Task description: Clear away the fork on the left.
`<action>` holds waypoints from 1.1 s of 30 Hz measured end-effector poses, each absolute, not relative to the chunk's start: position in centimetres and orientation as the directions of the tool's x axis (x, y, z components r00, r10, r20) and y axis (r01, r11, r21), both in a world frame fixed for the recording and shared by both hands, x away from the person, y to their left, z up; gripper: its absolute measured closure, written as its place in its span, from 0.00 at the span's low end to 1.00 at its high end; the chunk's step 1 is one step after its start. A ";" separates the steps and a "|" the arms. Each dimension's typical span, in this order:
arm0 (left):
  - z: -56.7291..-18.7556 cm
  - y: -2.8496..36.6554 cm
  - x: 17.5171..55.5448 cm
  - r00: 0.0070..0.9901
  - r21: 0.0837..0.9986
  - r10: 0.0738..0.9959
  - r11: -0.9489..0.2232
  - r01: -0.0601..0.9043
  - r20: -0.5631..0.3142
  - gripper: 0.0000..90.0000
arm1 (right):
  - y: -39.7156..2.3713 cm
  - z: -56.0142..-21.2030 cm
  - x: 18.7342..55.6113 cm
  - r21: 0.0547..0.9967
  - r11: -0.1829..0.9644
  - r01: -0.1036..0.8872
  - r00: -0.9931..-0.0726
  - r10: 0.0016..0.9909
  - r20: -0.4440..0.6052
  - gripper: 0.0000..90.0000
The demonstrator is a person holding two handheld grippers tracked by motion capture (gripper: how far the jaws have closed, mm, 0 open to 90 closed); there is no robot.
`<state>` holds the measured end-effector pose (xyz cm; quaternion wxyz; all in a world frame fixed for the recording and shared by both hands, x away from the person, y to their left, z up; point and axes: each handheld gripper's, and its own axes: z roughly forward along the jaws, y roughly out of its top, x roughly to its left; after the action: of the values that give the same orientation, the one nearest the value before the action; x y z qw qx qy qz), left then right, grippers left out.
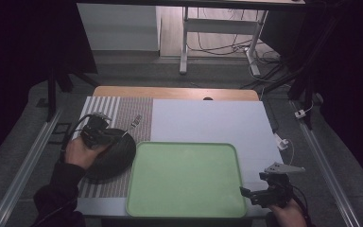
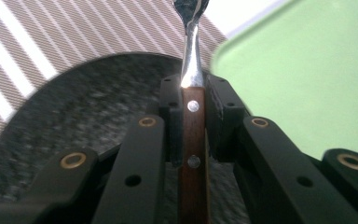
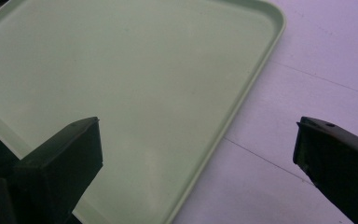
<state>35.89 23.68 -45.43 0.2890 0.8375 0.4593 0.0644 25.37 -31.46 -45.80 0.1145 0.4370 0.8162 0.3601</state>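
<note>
Two grippers: left gripper (image 1: 105, 134) pinches wooden-handled utensil (image 2: 193, 135) by its handle, over dark plate (image 1: 116, 153) at left, beside green tray (image 1: 227, 153). Right gripper (image 3: 198, 154) spread, holding nothing, near tray's right corner.

One green tray (image 1: 185, 179), one dark plate (image 1: 115, 153), one fork (image 2: 192, 116), one striped mat (image 1: 123, 113).

- Black left gripper (image 2: 193, 116), brass-ringed rivets, clamps a brown wooden handle (image 2: 193, 154) with silver rivets and a shiny steel neck.
- Dark speckled grey plate (image 2: 84, 116) under it.
- At twelve o'clock of the plate, the placemat (image 1: 123, 113): white and brown-grey stripes.
- At three o'clock, a plain pale green tray (image 1: 186, 177).
- Table cover (image 1: 208, 118): pale lavender-white.
- Right gripper (image 1: 257, 195) black, grey plate on top.
</note>
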 end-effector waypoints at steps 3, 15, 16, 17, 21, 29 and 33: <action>-45.3 22.8 34.9 0.575 0.544 0.804 -0.417 0.728 -0.153 0.86 | -31.4 -45.8 25.3 0.690 0.360 0.627 -0.594 0.794 0.126 0.01; -45.4 20.3 31.3 0.577 0.541 0.799 -0.413 0.733 -0.171 0.86 | -31.4 -45.8 25.3 0.692 0.367 0.622 -0.600 0.791 0.120 0.01; -45.5 19.9 31.0 0.579 0.539 0.796 -0.415 0.733 -0.175 0.86 | -31.4 -45.8 25.3 0.692 0.367 0.622 -0.600 0.791 0.120 0.01; -45.5 19.6 30.8 0.581 0.537 0.795 -0.417 0.733 -0.174 0.86 | -31.4 -45.8 25.3 0.692 0.366 0.622 -0.600 0.791 0.121 0.02; -45.8 18.3 30.0 0.588 0.530 0.788 -0.424 0.734 -0.184 0.86 | -31.4 -45.8 25.3 0.692 0.367 0.622 -0.601 0.790 0.121 0.02; -46.2 15.4 28.6 0.612 0.528 0.767 -0.445 0.724 -0.193 0.86 | -31.3 -45.8 25.3 0.691 0.367 0.623 -0.601 0.790 0.122 0.02; -46.9 14.0 28.2 0.626 0.515 0.755 -0.464 0.721 -0.196 0.86 | -31.3 -45.8 25.3 0.691 0.367 0.623 -0.601 0.790 0.122 0.01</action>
<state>28.20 13.97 -46.88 0.2859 0.8552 0.4314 0.0298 25.33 -31.34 -45.80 0.1157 0.4316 0.8185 0.3610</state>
